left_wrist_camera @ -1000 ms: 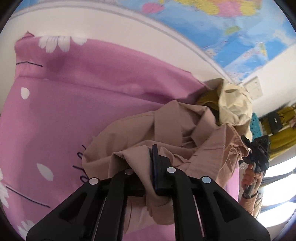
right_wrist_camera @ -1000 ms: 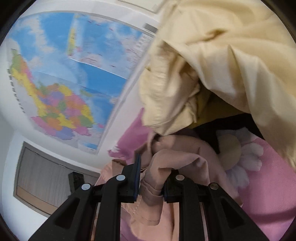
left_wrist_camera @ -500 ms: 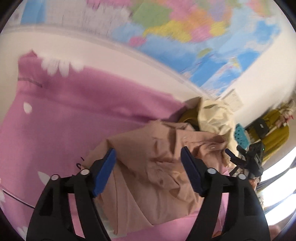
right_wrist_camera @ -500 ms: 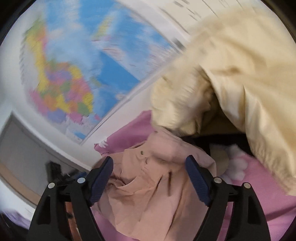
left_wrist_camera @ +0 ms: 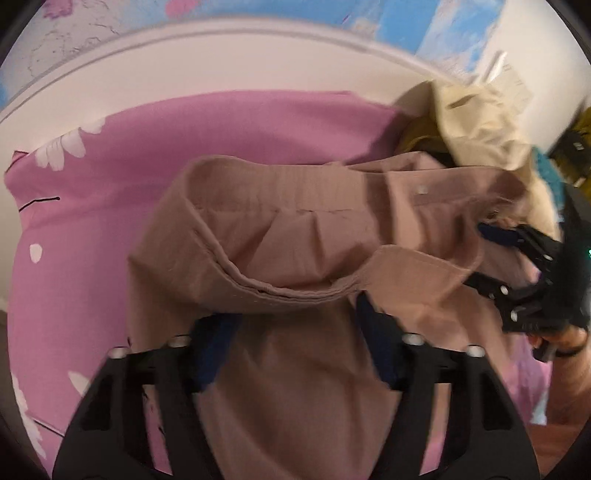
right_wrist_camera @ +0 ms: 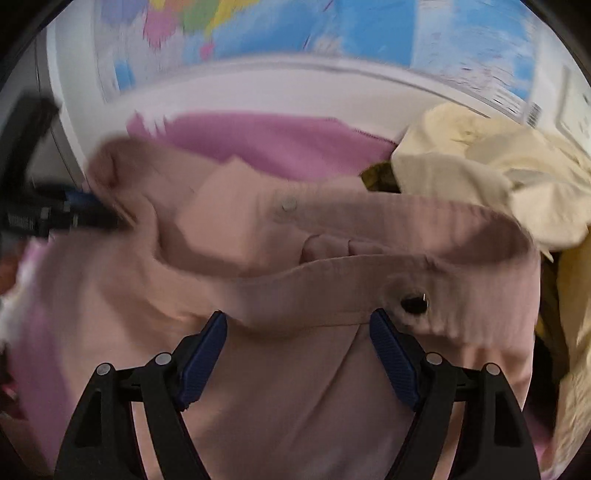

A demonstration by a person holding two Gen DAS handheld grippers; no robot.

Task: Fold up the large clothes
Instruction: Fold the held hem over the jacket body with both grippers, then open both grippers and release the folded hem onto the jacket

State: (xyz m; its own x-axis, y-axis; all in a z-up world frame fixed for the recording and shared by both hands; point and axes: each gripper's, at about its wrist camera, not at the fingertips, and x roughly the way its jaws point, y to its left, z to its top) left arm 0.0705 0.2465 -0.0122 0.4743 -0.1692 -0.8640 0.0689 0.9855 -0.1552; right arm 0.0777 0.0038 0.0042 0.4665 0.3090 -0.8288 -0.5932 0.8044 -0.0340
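We see a tan shirt [left_wrist_camera: 295,236] bunched mid pink bedspread [left_wrist_camera: 92,229], cream clothes [right_wrist_camera: 480,173] by its far right corner, wall map [right_wrist_camera: 332,29] behind, our left gripper [left_wrist_camera: 295,343] and right gripper [right_wrist_camera: 297,354] spread, just closing, collar fabric loose between.

Big colourful world map [right_wrist_camera: 332,33] on the white wall [left_wrist_camera: 258,62] ahead of me, pink bedsheet with white flower prints [left_wrist_camera: 110,177] spread below it. Pretty blurry overall.
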